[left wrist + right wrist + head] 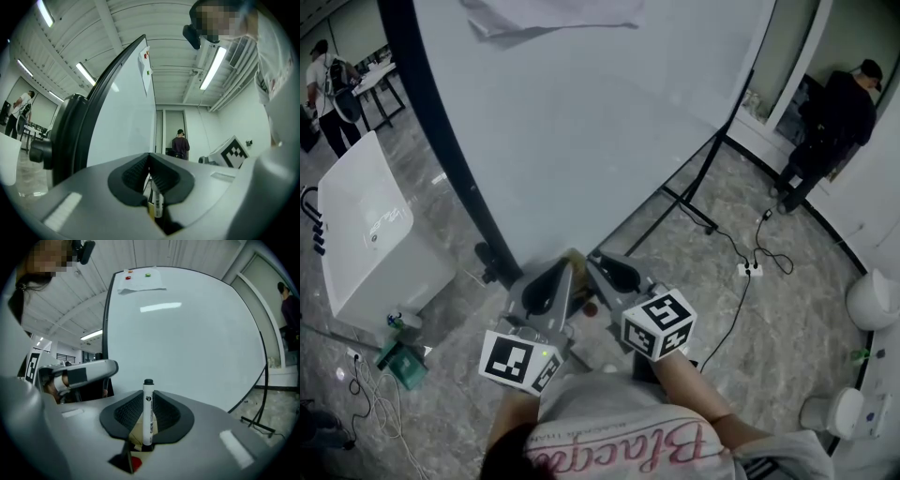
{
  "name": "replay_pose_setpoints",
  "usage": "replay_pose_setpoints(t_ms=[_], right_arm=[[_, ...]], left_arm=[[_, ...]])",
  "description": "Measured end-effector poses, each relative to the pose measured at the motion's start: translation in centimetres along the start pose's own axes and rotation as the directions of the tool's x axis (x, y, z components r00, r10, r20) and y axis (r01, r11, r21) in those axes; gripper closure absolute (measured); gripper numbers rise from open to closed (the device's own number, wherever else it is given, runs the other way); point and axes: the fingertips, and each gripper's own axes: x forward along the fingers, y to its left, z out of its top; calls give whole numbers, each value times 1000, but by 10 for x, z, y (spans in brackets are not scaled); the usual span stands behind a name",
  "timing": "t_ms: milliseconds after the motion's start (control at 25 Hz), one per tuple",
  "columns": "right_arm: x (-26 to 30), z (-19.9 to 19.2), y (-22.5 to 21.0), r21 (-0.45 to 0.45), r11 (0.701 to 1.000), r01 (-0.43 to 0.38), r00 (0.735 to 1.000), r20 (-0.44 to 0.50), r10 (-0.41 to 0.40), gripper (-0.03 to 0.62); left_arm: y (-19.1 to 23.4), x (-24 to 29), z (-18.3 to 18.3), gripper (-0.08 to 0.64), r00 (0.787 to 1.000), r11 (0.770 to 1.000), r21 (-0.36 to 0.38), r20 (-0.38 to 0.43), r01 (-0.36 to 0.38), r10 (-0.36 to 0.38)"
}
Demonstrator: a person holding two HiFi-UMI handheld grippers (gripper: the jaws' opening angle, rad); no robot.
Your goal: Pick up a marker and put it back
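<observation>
A white marker (pixel 148 411) with a black cap stands upright between the jaws of my right gripper (pixel 148 397), which is shut on it. Its cap rises above the jaw tips. A yellowish box (pixel 137 433) shows just below it, and also between the two gripper tips as the yellowish box (pixel 575 257). My left gripper (pixel 149 161) has its jaw tips pressed together. In the slit lower down I see a marker (pixel 158 202) and a yellow strip (pixel 150 209); whether they are gripped is unclear. Both my left gripper (pixel 565 272) and my right gripper (pixel 598 262) sit close together before the whiteboard (pixel 581 122).
The whiteboard stands on a black frame with legs (pixel 689 202) on the marble floor. A white box unit (pixel 366 234) is at left. A cable and power strip (pixel 750 270) lie at right. People stand at the far left and far right.
</observation>
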Motion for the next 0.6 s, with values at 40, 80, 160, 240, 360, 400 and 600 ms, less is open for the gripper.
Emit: replay_pose_setpoints(t_ms=[40,80,160,240,360,400,600], right_arm=[[3,-7,-2,14,1000,6,1000,-25,-6,528],[6,-14,-3,20,1000,11,999,-50,-10,528],[11,-25,-6,16,1000,23,995,-94,-21,528],[15,-30,-8,-5,999,34,994,-107,-34,525],[20,-32,-12,-46,998,40,993,-112,-45,521],[22,-33,-15,-56,997,45,992,-117,-51,528],[23,-26,-23,-59,997,55,992,-109,-62,505]], left_arm=[[0,-1,-1,560,1000,1000,0,-3,0,0],[1,-1,-2,561,1000,1000,0,-6,0,0],[0,-3,-2,561,1000,1000,0,-8,5,-5],[0,-3,-4,560,1000,1000,0,-9,10,-10],[1,-3,-7,561,1000,1000,-3,-13,7,-7],[1,-3,-8,560,1000,1000,-5,-14,6,-7],[2,-1,-11,560,1000,1000,-25,-20,16,-17]])
